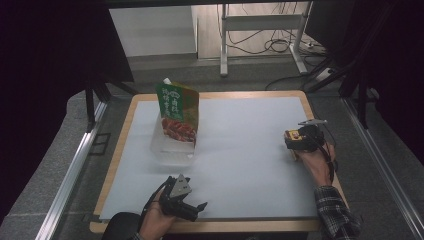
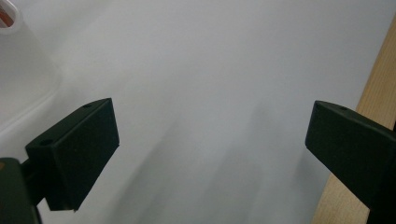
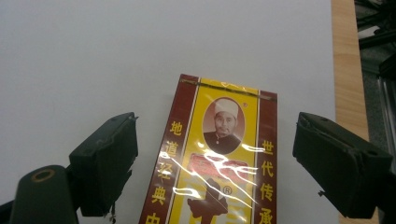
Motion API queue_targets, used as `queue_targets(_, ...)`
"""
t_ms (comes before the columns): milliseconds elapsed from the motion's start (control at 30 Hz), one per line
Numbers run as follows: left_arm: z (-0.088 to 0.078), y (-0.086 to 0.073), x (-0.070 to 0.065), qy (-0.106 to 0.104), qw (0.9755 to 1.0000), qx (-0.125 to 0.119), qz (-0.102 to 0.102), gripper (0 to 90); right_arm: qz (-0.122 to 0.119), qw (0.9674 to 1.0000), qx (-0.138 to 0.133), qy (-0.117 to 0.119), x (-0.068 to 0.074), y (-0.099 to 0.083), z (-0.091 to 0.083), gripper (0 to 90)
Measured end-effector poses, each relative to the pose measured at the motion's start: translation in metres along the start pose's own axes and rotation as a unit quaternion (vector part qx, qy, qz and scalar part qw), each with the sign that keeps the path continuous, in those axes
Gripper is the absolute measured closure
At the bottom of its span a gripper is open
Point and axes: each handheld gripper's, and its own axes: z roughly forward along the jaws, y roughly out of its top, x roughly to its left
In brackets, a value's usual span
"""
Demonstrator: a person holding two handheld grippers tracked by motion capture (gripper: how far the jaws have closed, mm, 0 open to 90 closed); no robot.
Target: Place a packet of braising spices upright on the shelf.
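A yellow and maroon box (image 3: 219, 154) with a printed portrait lies flat on the white mat (image 3: 116, 56). My right gripper (image 3: 215, 149) stands open over it, one jaw on each side and both clear of the box. From above, that box (image 1: 291, 135) shows as a yellow patch under the right gripper (image 1: 299, 141) near the mat's right edge. My left gripper (image 1: 197, 210) rests at the mat's near edge, open with nothing between its jaws; its own camera has the left gripper (image 2: 210, 135) over bare mat. A green and red pouch (image 1: 177, 112) stands upright in a clear tub (image 1: 172, 152).
The mat covers a wooden table whose bare rim (image 1: 112, 170) runs round it; that rim (image 3: 343, 56) lies just right of the box. The clear tub (image 2: 23, 70) sits off the left gripper's left jaw. Metal rails, cables and a stand lie beyond the table.
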Motion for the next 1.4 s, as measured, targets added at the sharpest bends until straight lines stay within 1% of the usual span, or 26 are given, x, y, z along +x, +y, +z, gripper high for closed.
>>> queue_targets(200, 0.000, 0.000, 0.000, 0.000, 1.0000, 0.001, 0.001, 2.7, 0.006, 0.9997, 0.022, -0.001, 0.000, -0.004, 0.006, 14.5)
queue_targets(300, 0.000, 0.000, 0.000, 0.000, 1.0000, 0.001, 0.001, 2.7, 0.011, 0.9994, 0.033, -0.001, 0.000, -0.006, 0.007, 17.2)
queue_targets(367, 0.000, 0.000, -0.001, -0.001, 1.0000, 0.002, 0.002, 2.8, 0.017, 0.9990, 0.041, -0.001, 0.000, -0.007, 0.008, 21.1)
queue_targets(433, 0.000, 0.000, -0.001, -0.001, 1.0000, 0.002, 0.003, 2.8, 0.026, 0.9987, 0.042, 0.004, -0.001, -0.007, 0.007, 27.6)
queue_targets(500, 0.001, 0.000, -0.001, -0.001, 1.0000, 0.003, 0.004, 2.9, 0.030, 0.9985, 0.047, 0.001, 0.000, -0.006, 0.005, 30.1)
queue_targets(633, 0.000, 0.000, -0.001, -0.001, 1.0000, 0.002, 0.005, 3.0, 0.032, 0.9982, 0.050, 0.001, 0.001, -0.005, 0.004, 30.9)
queue_targets(700, 0.000, 0.000, -0.001, 0.000, 1.0000, 0.001, 0.005, 3.0, 0.032, 0.9981, 0.052, 0.004, 0.001, -0.005, 0.003, 31.0)
queue_targets(767, 0.000, 0.000, -0.001, 0.001, 1.0000, -0.001, 0.004, 3.0, 0.030, 0.9984, 0.048, 0.008, 0.002, -0.003, 0.000, 31.1)
queue_targets(967, -0.001, 0.000, -0.001, -0.001, 1.0000, -0.005, 0.004, 3.0, 0.013, 0.9990, 0.027, 0.035, 0.010, 0.002, -0.014, 31.1)
queue_targets(1033, -0.001, 0.000, -0.001, -0.001, 1.0000, -0.006, 0.005, 3.0, 0.003, 0.9989, 0.022, 0.040, 0.015, 0.003, -0.017, 31.1)
queue_targets(1133, -0.002, 0.001, -0.001, -0.002, 0.9999, -0.008, 0.005, 3.0, -0.012, 0.9984, 0.018, 0.053, 0.024, 0.003, -0.021, 31.1)
queue_targets(1200, -0.002, 0.001, -0.001, -0.001, 1.0000, -0.008, 0.005, 3.0, -0.017, 0.9981, 0.017, 0.057, 0.029, 0.004, -0.024, 31.1)
queue_targets(1233, -0.002, 0.001, -0.001, -0.002, 1.0000, -0.008, 0.006, 3.0, -0.026, 0.9977, 0.015, 0.060, 0.032, 0.004, -0.025, 31.1)
queue_targets(1400, -0.002, 0.001, -0.001, -0.002, 0.9999, -0.009, 0.006, 3.0, -0.041, 0.9963, 0.011, 0.074, 0.044, 0.003, -0.031, 31.1)
